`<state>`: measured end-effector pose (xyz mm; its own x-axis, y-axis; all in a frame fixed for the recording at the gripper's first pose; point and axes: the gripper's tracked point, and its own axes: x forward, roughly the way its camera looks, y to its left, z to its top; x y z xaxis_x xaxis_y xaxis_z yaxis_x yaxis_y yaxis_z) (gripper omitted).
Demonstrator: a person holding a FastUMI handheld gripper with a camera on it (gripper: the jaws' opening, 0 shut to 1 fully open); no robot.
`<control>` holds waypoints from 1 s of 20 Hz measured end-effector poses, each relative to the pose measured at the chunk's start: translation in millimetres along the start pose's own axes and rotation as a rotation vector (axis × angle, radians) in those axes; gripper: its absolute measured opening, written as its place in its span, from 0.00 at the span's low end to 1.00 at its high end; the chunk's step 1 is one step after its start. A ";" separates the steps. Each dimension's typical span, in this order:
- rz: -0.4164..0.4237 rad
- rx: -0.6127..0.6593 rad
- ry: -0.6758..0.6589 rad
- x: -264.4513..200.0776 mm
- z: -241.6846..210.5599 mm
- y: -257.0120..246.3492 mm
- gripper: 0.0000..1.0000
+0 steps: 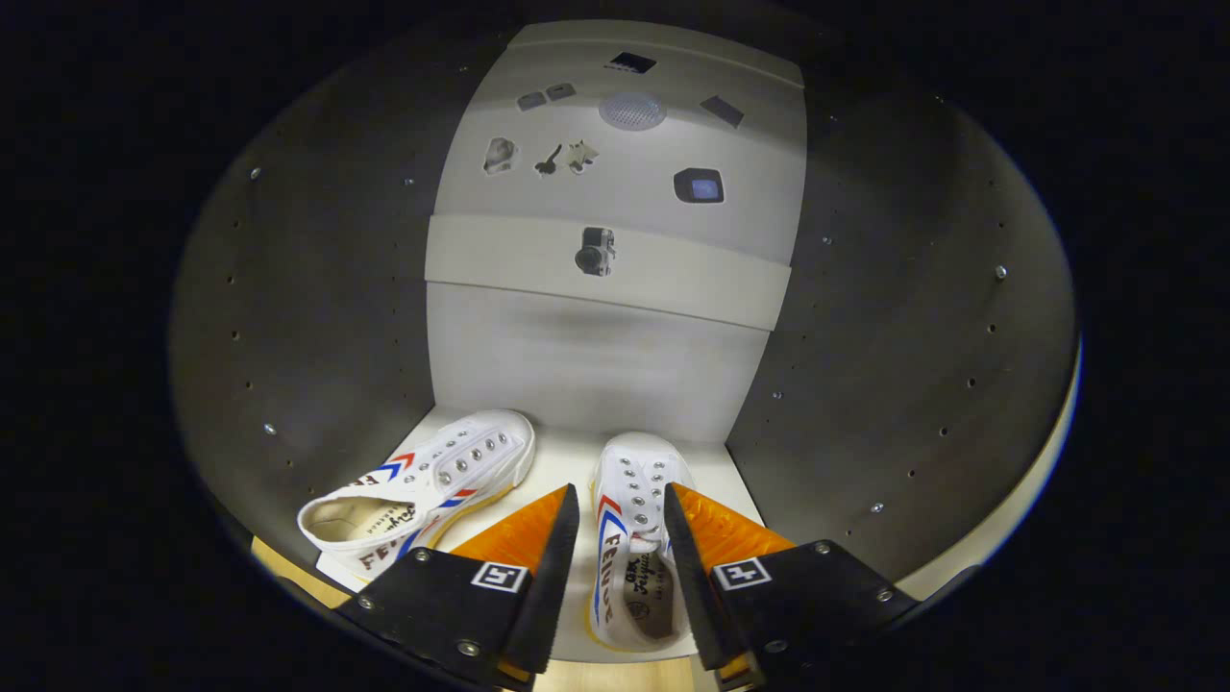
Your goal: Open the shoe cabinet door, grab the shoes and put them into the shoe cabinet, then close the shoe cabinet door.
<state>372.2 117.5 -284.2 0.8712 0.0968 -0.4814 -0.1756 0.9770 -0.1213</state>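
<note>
The fingers (621, 505) straddle the right shoe (634, 538), touching its sides; a firm grip cannot be confirmed and its heel is cut off. Left of it, the second shoe (423, 485) lies angled on the cabinet floor (562, 461)

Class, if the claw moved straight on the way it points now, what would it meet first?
The claw straddles the right shoe, so it would slide along it, probably reaching the cabinet's back wall next; depth is unclear.
</note>
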 end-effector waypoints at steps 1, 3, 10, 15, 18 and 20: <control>0.007 0.013 -0.007 -7.8 2.5 2.0 0.65; 0.016 0.038 -0.030 -24.4 11.0 5.2 0.77; 0.036 0.070 -0.106 -100.1 29.7 13.9 0.94; 0.029 0.113 -0.156 -168.9 29.5 15.1 0.94; 0.015 0.119 -0.180 -213.9 24.2 11.4 0.94; 0.001 0.109 -0.195 -246.2 20.5 8.4 0.94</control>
<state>165.6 105.8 -148.9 0.9451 0.1222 -0.3029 -0.1350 0.9906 -0.0217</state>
